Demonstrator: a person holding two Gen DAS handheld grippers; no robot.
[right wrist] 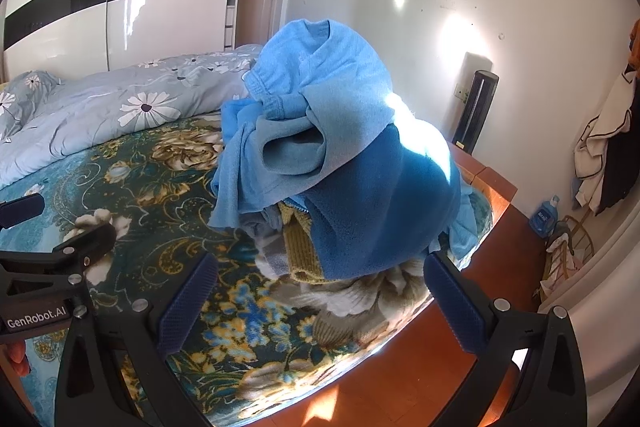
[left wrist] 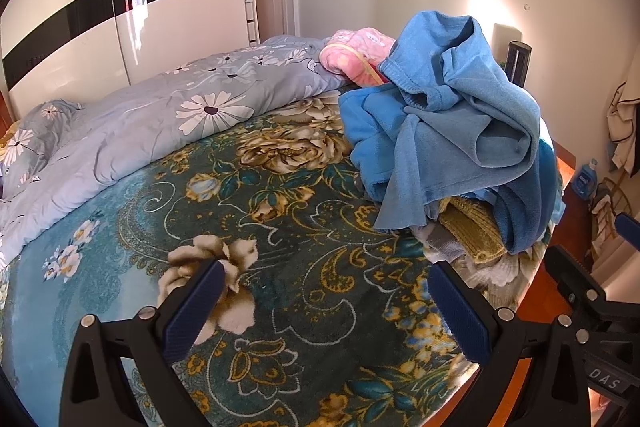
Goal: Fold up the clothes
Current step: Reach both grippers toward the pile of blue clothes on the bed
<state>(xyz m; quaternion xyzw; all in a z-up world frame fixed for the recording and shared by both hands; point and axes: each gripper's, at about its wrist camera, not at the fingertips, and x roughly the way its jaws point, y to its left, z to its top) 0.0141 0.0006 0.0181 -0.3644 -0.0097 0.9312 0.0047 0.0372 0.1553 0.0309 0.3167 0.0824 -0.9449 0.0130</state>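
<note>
A heap of clothes sits near the bed's right corner: a light blue fleece garment (left wrist: pixel 460 107) (right wrist: pixel 320 99) lies on top, a darker blue fleece (right wrist: pixel 380 211) under it, and a mustard knit piece (left wrist: pixel 476 231) (right wrist: pixel 300 243) pokes out below. My left gripper (left wrist: pixel 328 295) is open over the floral blanket (left wrist: pixel 280 227), short of the heap and holding nothing. My right gripper (right wrist: pixel 320 287) is open too, just in front of the heap's lower edge, nothing between its fingers. The left gripper (right wrist: pixel 60 239) shows at the left edge of the right wrist view.
A grey daisy-print duvet (left wrist: pixel 160 119) lies bunched along the far side of the bed, with a pink blanket (left wrist: pixel 356 55) behind the heap. The wooden bed frame (right wrist: pixel 492 195) borders the blanket. A black tower fan (right wrist: pixel 476 111), a blue bottle (right wrist: pixel 546 215) and hanging clothes (right wrist: pixel 600 147) stand at the right.
</note>
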